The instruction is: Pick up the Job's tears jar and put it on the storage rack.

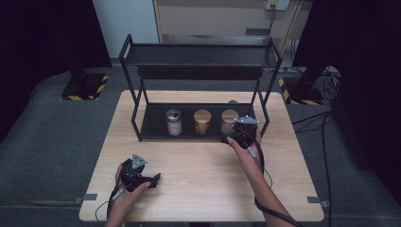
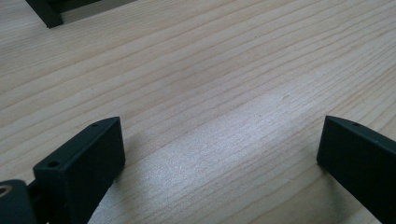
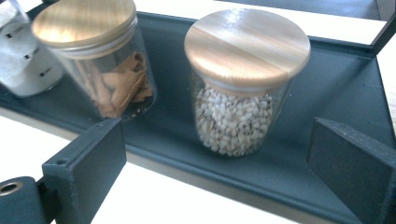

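A black two-tier rack (image 1: 142, 101) stands on the wooden table (image 1: 198, 179). Its lower shelf (image 3: 289, 182) carries three glass jars in a row. The left jar (image 1: 174, 122) holds white powder under a metal lid. The middle jar (image 3: 112, 84) holds brown sticks, and the right jar (image 3: 238, 112) holds pale grains; both have wooden lids. My right gripper (image 3: 217, 163) is open at the shelf's front edge, facing the grain jar (image 1: 229, 120), which stands beyond the fingertips, untouched. My left gripper (image 2: 219, 154) is open over bare wood at the table's front left (image 1: 153, 179).
The rack's upper shelf (image 1: 198, 54) overhangs the jars, and its black posts (image 1: 137, 118) flank the lower shelf. Cables trail from both grippers off the table's front. Dark floor mats surround the table, with stand bases at the back corners.
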Demonstrator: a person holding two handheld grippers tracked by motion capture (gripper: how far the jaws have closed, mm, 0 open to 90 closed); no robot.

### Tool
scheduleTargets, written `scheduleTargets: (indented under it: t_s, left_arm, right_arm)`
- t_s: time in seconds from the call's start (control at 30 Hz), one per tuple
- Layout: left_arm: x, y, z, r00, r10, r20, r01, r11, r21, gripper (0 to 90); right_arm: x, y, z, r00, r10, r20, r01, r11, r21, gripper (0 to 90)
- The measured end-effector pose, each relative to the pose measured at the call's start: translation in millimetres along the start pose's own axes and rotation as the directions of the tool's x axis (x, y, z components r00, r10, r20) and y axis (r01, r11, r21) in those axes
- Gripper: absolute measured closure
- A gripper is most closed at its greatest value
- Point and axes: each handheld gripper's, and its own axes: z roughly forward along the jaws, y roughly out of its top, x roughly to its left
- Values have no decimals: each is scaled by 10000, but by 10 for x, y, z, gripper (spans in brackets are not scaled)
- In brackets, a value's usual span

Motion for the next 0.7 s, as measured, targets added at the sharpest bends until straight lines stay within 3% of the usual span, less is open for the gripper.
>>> scheduleTargets:
  t_s: [0.7]
  left_arm:
    - [-1,-1,0,10000,-5,-2,5,10000,-4,0]
  right_arm:
    - [1,-284,-329,9975,-284,-651,277,9996,-112,49]
